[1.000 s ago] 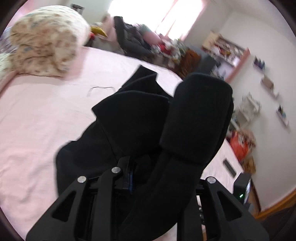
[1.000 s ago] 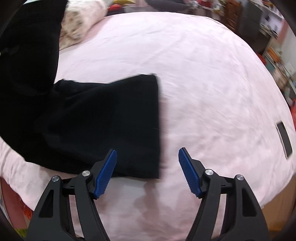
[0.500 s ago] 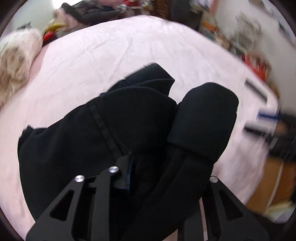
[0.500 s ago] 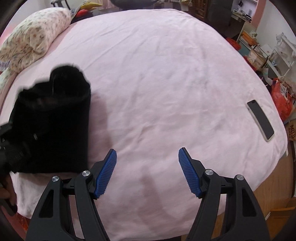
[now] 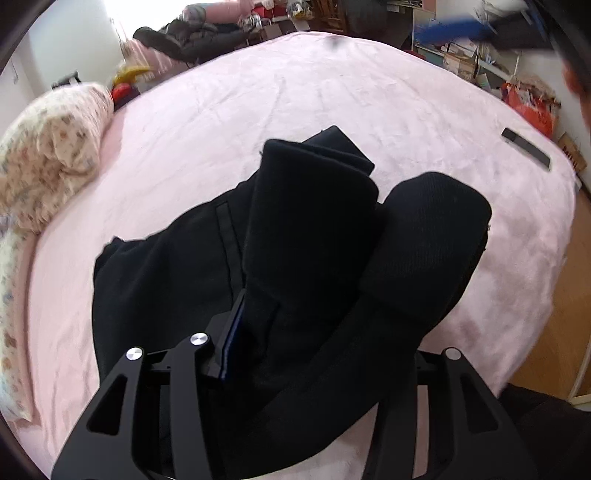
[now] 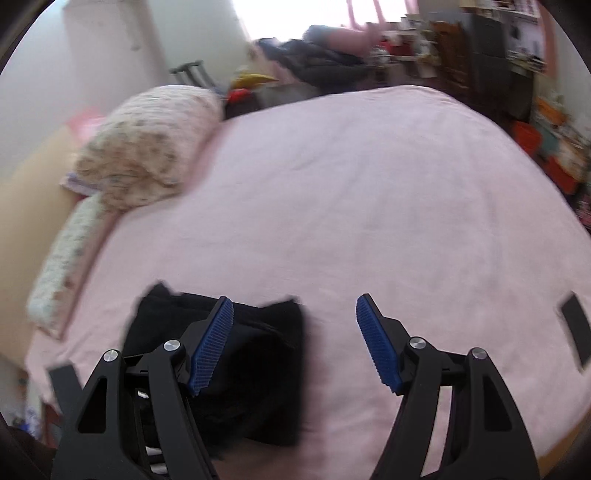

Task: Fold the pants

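The black pants lie bunched on the pink bed. My left gripper is shut on a thick fold of the pants, and the cloth drapes over and hides its right finger. In the right wrist view the pants show as a folded dark block at the near left of the bed. My right gripper is open and empty, held above the bed just right of the pants. It also shows blurred at the top right of the left wrist view.
A floral pillow sits at the bed's left end and shows in the right wrist view. A dark phone lies near the bed's right edge. Clutter, clothes and shelves line the far side. Wooden floor lies to the right.
My left gripper has swung with the pants toward the bed's near side, lowering them. My right gripper has lifted and tilted up, so the pants now sit under its left finger.
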A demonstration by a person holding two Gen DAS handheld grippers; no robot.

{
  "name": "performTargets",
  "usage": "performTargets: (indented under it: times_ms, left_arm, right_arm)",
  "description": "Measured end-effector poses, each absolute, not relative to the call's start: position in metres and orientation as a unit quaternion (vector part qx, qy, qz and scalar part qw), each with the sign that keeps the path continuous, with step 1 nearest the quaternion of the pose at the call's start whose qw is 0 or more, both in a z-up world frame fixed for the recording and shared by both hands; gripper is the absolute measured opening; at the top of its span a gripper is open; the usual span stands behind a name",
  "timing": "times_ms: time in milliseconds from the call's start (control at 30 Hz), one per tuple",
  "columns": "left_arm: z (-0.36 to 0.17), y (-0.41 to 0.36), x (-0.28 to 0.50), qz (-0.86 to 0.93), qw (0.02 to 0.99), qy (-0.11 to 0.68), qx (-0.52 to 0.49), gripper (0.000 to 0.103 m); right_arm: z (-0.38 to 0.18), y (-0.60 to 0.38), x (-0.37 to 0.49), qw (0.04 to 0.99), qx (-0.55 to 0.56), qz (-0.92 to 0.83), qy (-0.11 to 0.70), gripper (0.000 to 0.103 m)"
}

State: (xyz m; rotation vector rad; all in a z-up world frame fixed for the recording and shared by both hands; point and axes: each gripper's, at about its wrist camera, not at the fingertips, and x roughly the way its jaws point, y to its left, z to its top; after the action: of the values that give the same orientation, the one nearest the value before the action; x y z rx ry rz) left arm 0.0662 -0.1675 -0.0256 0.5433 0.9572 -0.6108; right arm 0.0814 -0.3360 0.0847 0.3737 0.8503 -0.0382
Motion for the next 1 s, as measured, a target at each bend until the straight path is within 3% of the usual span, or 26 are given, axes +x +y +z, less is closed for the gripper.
performTargets:
  times_ms: [200, 367, 433, 500, 567, 667, 733, 900, 1000]
  left_arm:
    - [-0.019, -0.196, 0.104, -0.242, 0.837, 0.461, 0.167, 0.047]
    - [-0.039, -0.221, 0.08, -0.225, 0.825, 0.43, 0.29, 0.053]
    - [-0.036, -0.217, 0.069, -0.222, 0.826, 0.411, 0.316, 0.062]
    - [-0.033, -0.213, 0.065, -0.199, 0.836, 0.384, 0.338, 0.093]
    - [-0.029, -0.208, 0.061, -0.191, 0.842, 0.363, 0.351, 0.099]
    - [-0.03, -0.21, 0.053, -0.198, 0.836, 0.338, 0.383, 0.101]
    - [-0.028, -0.21, 0.047, -0.199, 0.837, 0.331, 0.388, 0.101]
    - [-0.014, -0.19, 0.041, -0.198, 0.844, 0.334, 0.371, 0.101]
    - [-0.01, -0.173, 0.033, -0.204, 0.842, 0.347, 0.359, 0.101]
  right_arm:
    - [0.081, -0.338, 0.079, 0.892, 0.166, -0.03, 0.42, 0.071]
    - [0.082, -0.354, 0.075, 0.882, 0.187, -0.033, 0.43, 0.071]
    - [0.08, -0.36, 0.082, 0.875, 0.217, -0.011, 0.433, 0.071]
    - [0.076, -0.362, 0.093, 0.863, 0.238, 0.023, 0.445, 0.071]
    - [0.068, -0.366, 0.106, 0.836, 0.297, 0.084, 0.455, 0.072]
    - [0.04, -0.373, 0.13, 0.731, 0.463, 0.184, 0.467, 0.083]
    - [0.025, -0.369, 0.142, 0.684, 0.505, 0.21, 0.483, 0.085]
    - [-0.018, -0.349, 0.164, 0.668, 0.431, 0.167, 0.583, 0.085]
    - [-0.047, -0.351, 0.166, 0.664, 0.421, 0.132, 0.603, 0.081]
